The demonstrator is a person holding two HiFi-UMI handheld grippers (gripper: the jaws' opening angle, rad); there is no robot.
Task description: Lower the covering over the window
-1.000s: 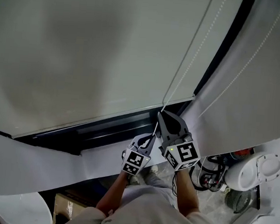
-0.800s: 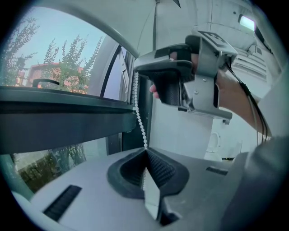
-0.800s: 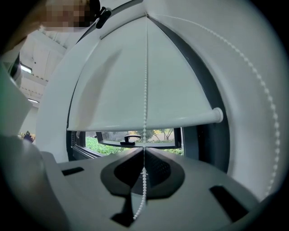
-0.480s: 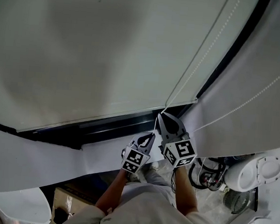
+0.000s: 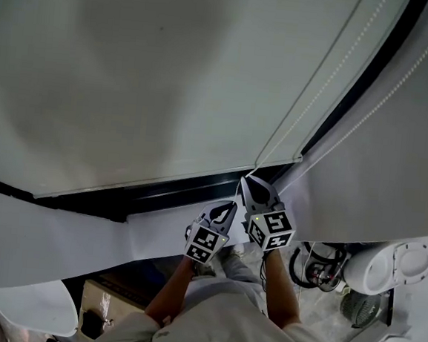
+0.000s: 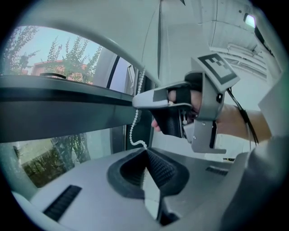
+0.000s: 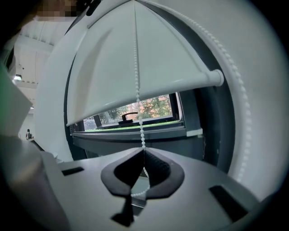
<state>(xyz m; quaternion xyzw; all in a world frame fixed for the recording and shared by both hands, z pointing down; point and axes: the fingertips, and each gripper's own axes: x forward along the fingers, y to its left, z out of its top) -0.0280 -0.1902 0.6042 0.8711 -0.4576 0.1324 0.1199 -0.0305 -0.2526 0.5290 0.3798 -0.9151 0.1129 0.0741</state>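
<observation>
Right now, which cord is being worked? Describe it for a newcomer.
Find the big pale roller blind over the window. Along its right edge hangs a white bead chain, pinched by the left gripper and right gripper; the neighbouring chain hangs untouched.

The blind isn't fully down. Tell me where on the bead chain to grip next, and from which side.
Probably the taut, straight run of the bead chain just above the right tongs, coming level from the room side. It hangs vertical before the window, so jaws can close across it.
</observation>
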